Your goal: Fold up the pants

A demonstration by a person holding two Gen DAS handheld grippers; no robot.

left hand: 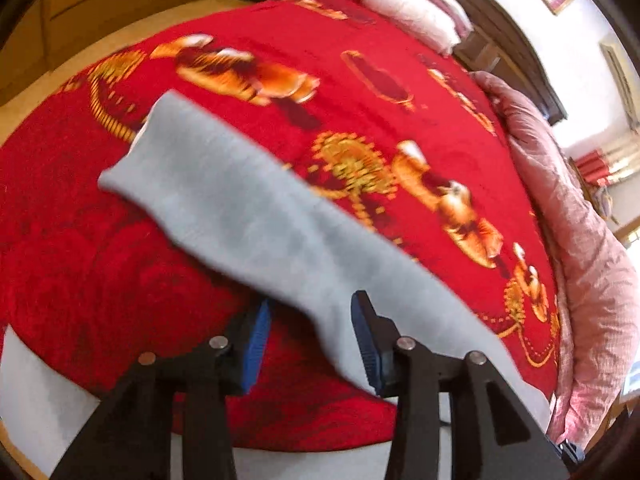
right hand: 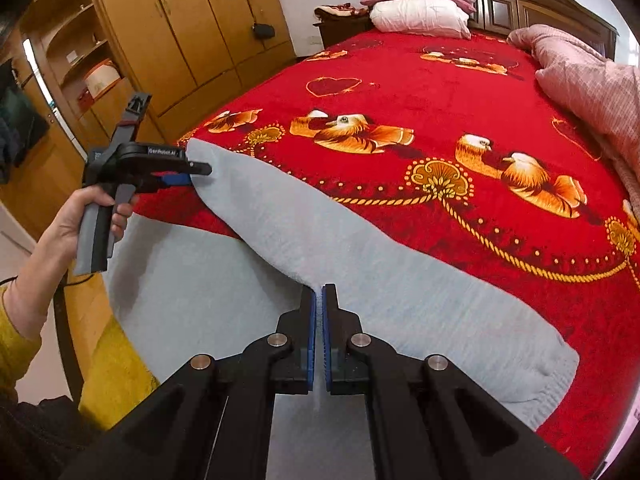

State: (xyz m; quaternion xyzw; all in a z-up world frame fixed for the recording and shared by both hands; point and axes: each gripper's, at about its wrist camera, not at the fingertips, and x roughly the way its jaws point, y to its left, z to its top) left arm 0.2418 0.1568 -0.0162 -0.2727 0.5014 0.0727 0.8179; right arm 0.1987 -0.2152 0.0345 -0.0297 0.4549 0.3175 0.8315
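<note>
One pair of grey pants (right hand: pixel 360 280) lies along the near edge of the bed (right hand: pixel 440 92). Two tools are in view: the left tool (right hand: pixel 200 174) and the right tool (right hand: pixel 319 300). One hand (right hand: pixel 86 216) shows. At the head of the bed, three stacked pillows (right hand: pixel 420 14). Along its right edge, one pink quilt (right hand: pixel 592 80).

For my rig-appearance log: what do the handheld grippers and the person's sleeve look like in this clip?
Both grippers are black linkages with silver pivot pins and ribbed blue pads: right gripper, left gripper. The left has a grey handle, white lettering and a thin black cable. The sleeve is mustard yellow.
</note>
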